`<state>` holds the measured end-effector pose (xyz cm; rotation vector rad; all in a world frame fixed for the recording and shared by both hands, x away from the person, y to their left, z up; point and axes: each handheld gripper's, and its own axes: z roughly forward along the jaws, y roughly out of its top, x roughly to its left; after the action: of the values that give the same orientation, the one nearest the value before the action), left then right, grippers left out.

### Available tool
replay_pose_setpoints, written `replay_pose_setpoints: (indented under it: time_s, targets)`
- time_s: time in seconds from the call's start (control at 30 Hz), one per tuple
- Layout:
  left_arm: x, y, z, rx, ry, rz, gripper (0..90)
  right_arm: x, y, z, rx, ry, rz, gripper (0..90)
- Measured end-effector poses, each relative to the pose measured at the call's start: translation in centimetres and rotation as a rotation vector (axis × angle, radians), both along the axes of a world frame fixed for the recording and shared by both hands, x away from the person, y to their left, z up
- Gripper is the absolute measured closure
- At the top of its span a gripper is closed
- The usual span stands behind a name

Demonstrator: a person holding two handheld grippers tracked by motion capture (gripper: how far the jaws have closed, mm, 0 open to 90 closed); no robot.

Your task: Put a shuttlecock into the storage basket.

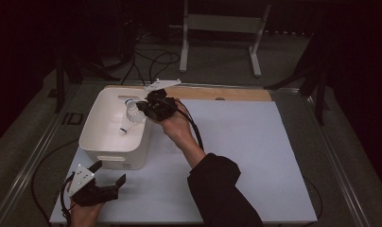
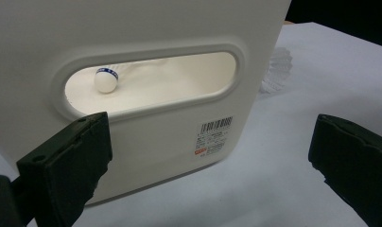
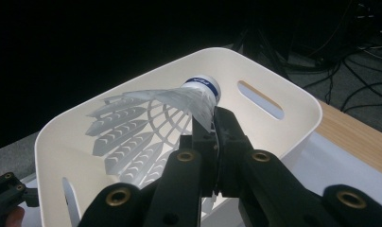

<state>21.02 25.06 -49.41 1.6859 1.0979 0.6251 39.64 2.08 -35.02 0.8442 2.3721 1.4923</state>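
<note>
Reaching in from the bottom centre of the high view, the person's right forearm in its dark sleeve (image 1: 222,189) angles up and to the left, wrist bent, and carries the right gripper (image 1: 144,108) over the right-hand rim of the white bin (image 1: 100,125) in the left-centre of the frame. Its jaws are pinched tight on the skirt of a white shuttlecock (image 1: 131,112), which hangs just above the bin's open top, cork end tipped up and away. In the right gripper view that hold is plain: the two black jaws meet at centre frame with the feathered skirt squeezed between them, the blue-banded cork (image 3: 203,87) sitting just above the jaw tips and the skirt fanning out to the left over the bin's hollow. A second shuttlecock (image 1: 124,128) lies on the bin's floor, lower in the high view; through the handle slot (image 2: 151,82) in the left gripper view its round cork shows at upper left. Down in the lower left corner of the high view, the left hand (image 1: 85,213) rests low by the near edge of the table mat (image 1: 255,156), holding the left gripper (image 1: 109,172) with jaws spread wide, gripping nothing, aimed at the bin's near wall.
</note>
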Motion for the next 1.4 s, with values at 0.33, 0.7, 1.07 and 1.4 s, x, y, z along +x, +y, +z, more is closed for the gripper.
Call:
replay_pose_setpoints:
  time_s: [0.33,0.7,1.07,1.4]
  targets:
    - [0.0,0.0,0.0,0.000,0.000,-0.001,1.0,-0.1,0.5,0.0,0.016,0.004,0.040,32.6]
    - [0.0,0.0,0.0,0.002,0.001,0.000,1.0,-0.3,-0.4,0.6,-0.053,-0.053,-0.035,11.7]
    - [0.0,0.0,0.0,0.002,0.000,-0.001,1.0,-0.5,-1.1,0.6,-0.079,-0.058,-0.042,9.8]
    - [0.0,0.0,0.0,0.003,0.001,-0.001,1.0,-0.3,-2.0,0.2,-0.094,-0.063,-0.042,9.5]
